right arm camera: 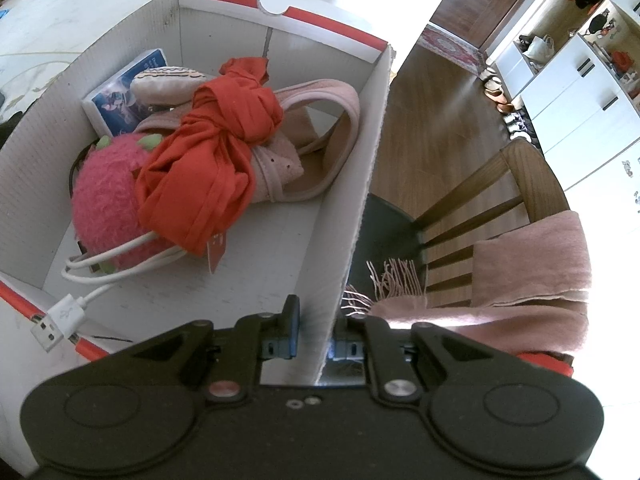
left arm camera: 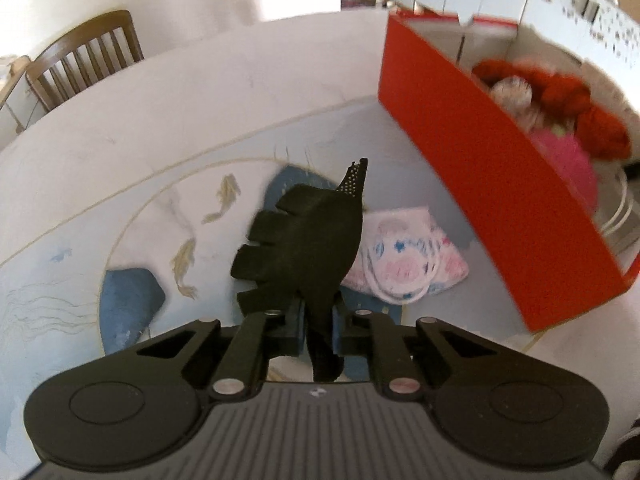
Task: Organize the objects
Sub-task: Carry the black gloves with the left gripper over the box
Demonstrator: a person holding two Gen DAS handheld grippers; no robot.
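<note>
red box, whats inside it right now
Inside the red box: a knotted red cloth, pink plush strawberry, pink bag, blue booklet, white cable. Whatever lies beneath is hidden.

A black glove (left arm camera: 304,240) hangs over a pale blue tablecloth (left arm camera: 120,208) with tan fish, beside a pink-and-white pouch (left arm camera: 404,264) with blue stars and a red box (left arm camera: 480,184).

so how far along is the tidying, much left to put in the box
Well along. Already in the red box: a pink plush toy, a knotted red cloth, a pink strap, a small book and a white cable. In hand: the left gripper is shut on a black glove, while the right gripper grips the box wall. Left on the table: a pink patterned pouch.
</note>
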